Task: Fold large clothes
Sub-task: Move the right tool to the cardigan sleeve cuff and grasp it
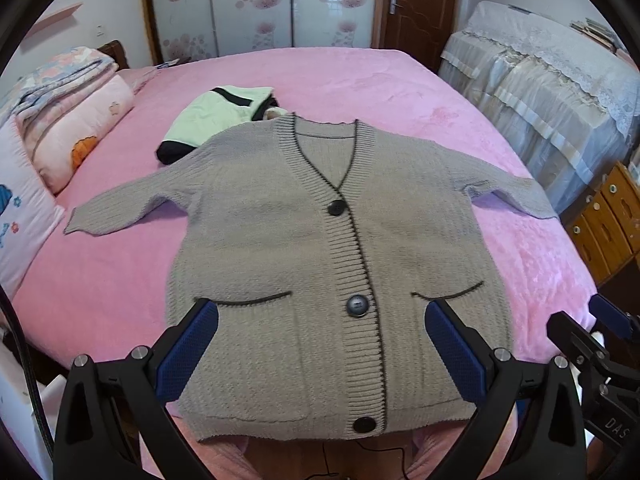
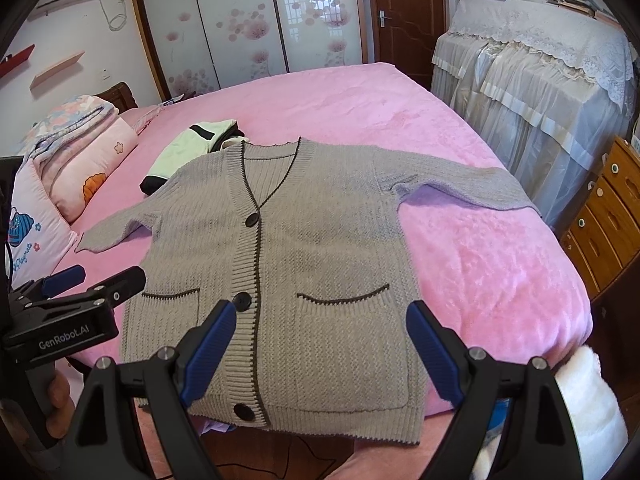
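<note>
- Two tongs, left (image 1: 320, 356) and right (image 2: 320, 356), hovered spread wide, gripping nothing.
- Cardigan (image 1: 304, 240) lay flat, buttoned, on bed (image 1: 400, 80).

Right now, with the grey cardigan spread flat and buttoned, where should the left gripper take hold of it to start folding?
Probably the cuff of the left-hand sleeve, approached from the outer side. That sleeve lies stretched out, away from the cardigan body, its end free on the pink bedspread. The left gripper is open above the hem.
</note>
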A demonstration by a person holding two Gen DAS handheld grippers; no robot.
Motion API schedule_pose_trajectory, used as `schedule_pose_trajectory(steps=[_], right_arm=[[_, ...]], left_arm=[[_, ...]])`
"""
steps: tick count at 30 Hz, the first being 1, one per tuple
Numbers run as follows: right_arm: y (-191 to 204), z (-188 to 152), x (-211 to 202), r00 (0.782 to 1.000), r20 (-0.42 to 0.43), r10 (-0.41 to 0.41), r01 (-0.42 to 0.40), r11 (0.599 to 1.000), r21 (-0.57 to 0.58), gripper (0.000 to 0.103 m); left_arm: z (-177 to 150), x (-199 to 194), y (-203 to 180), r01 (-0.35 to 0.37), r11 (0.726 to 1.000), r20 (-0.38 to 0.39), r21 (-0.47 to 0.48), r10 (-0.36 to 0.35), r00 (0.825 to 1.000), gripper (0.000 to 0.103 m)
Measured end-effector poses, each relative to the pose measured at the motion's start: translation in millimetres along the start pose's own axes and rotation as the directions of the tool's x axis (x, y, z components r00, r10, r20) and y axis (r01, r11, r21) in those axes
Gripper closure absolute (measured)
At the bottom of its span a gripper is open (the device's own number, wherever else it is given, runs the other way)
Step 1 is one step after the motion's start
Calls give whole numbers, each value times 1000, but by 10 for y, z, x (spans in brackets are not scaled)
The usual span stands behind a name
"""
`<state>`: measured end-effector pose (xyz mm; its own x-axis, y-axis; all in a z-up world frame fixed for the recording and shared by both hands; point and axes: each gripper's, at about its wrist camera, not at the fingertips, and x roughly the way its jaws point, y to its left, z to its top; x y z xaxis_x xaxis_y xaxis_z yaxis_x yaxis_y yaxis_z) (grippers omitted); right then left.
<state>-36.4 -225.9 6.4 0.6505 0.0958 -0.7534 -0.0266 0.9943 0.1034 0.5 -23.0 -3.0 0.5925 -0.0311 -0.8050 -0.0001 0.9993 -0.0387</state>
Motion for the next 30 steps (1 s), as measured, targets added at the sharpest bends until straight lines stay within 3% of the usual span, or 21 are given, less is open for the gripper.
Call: schedule_pose_trajectory(steps=[3, 10, 14, 18, 21, 24, 30], right_arm=[[-89, 73, 23, 1000, 8, 2, -2, 1000, 4, 15], [-296, 321, 19, 996, 70, -48, 49, 999, -16, 15], [-433, 474, -3, 990, 118, -80, 84, 996, -31, 15], [-607, 637, -15, 984, 157, -86, 90, 996, -16, 15], [-807, 817, -15, 974, 195, -114, 116, 993, 2, 15], [-1043, 1004, 18, 967, 213, -139, 137, 990, 26, 15], [-1655, 1454, 62, 943, 245, -225, 204, 973, 109, 15]], left_arm=[[89, 27, -92, 24, 1000, 3, 3, -24, 1000, 0], [448, 48, -446, -2, 996, 66, 85, -4, 998, 0], [680, 82, -675, 27, 993, 89, 116, -37, 995, 0], [923, 206, -883, 113, 987, 61, 117, -120, 991, 0], [1120, 263, -1111, 100, 983, 102, 155, -116, 988, 0], [1329, 300, -1326, 92, 979, 160, 182, -122, 980, 0], [1834, 405, -1676, 82, 977, 299, 196, -139, 944, 0]])
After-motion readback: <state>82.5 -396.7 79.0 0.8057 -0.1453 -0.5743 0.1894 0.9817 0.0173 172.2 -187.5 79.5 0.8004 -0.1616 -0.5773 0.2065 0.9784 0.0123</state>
